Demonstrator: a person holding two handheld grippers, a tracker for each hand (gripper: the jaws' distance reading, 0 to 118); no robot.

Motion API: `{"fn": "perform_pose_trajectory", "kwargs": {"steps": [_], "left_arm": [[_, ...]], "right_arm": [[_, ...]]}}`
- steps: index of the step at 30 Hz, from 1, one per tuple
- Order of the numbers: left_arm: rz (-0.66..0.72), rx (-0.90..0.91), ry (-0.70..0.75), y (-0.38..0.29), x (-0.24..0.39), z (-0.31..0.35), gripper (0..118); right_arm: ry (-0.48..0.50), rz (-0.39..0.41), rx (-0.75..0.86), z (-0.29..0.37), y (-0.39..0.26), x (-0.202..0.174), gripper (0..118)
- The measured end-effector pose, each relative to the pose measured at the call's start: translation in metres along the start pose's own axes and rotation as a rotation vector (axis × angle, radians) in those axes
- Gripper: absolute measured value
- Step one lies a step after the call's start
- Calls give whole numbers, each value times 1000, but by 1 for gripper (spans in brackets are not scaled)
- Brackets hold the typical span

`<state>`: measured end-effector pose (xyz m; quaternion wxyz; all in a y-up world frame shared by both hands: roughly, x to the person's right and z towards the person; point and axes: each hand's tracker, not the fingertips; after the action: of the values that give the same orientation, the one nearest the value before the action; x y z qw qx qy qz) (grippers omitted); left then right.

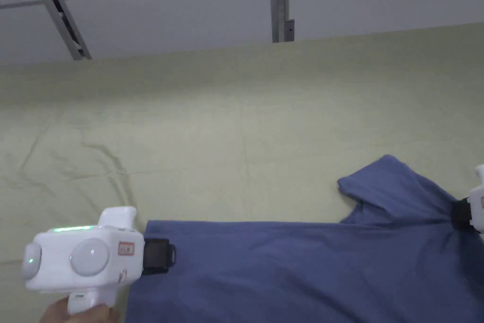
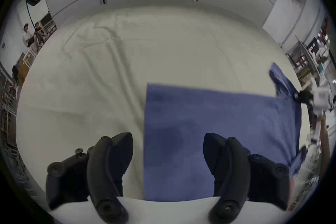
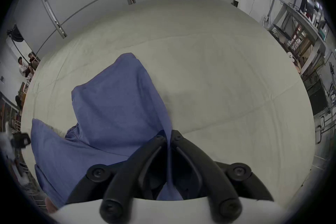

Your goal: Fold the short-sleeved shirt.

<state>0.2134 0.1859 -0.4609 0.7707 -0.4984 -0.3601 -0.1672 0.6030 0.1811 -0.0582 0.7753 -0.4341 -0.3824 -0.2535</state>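
Blue shirt [image 1: 302,272] spread on the pale sheet-covered surface [image 1: 227,149]. Right gripper [image 3: 168,138] pinches cloth beside the raised sleeve [image 3: 116,100]; left gripper [image 2: 168,144] spread wide at the shirt's edge. Two people [image 2: 31,35] sit beyond.

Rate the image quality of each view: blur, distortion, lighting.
Head view: undistorted, even soft light, blue shirt and left gripper fairly sharp. Left gripper view: fisheye with dark corners, right gripper smeared at the edge. Right gripper view: same fisheye bending, sharp centre, cloth pinched in its jaws casts a soft shadow.
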Motion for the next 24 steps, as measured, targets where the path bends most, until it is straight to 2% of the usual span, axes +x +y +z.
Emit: {"fn": "perform_pose_trajectory", "kwargs": {"steps": [6,8,9,11,13,14,15,17,19,24], "left_arm": [[47,-21,36,54,-9,-59,81],[76,-95,18,53,-7,-78,80],[66,-103,61,48,-1,-80,79],[-58,-44,108,45,13,-68,75],[-42,-38,104,46,18,-64,45],[-13,-21,97,47,13,-64,19],[61,-18,38,45,18,-69,10],[-51,-14,148,43,28,-70,10],[-113,-19,174,39,39,-65,10],[-7,-36,83,44,19,-51,9]], "right_arm": [[0,-7,-20,-10,0,1,4],[0,-19,-23,-13,-2,0,4],[2,-24,-23,-15,-2,2,4],[-1,-27,-23,-17,-3,1,4],[-3,-28,-20,-17,-3,-1,4],[-5,-32,-19,-17,-3,-1,4],[-2,-41,-19,-17,-3,-1,4],[5,-60,-19,-16,-3,2,4],[19,-80,-23,-14,0,6,4],[42,-114,-11,1,1,11,4]]}}
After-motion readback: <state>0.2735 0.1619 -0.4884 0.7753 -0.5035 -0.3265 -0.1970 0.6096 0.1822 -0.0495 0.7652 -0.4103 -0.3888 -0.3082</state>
